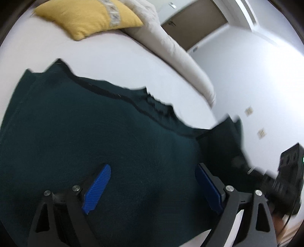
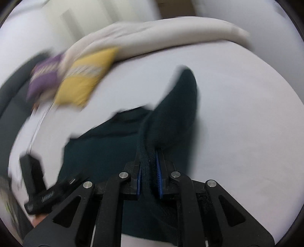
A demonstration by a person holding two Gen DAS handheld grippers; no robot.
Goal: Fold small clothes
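Dark green knitwear, a small sweater, lies spread on the white bed, its body flat under the left gripper and one sleeve drawn off toward the right side. That sleeve is what the fold turns on: its long axis runs straight away from the right gripper, from the cuff at the pads out to where it meets the sweater's body, so the fold probably calls for carrying the cuff back over the body, toward the left hand.

The right gripper is clamped on the cuff, the ribbed edge squeezed between its blue pads, and it tips steeply downward with the fabric hanging taut from it. It is plainly the nearer hand to the sleeve and the only one holding anything.

The left gripper hangs over the middle of the sweater, tilted downward, its jaws spread wide with nothing between them; whether the fingers brush the knit I cannot tell. A yellow cushion and a pale rolled duvet sit well beyond, at the far edge of the bed.
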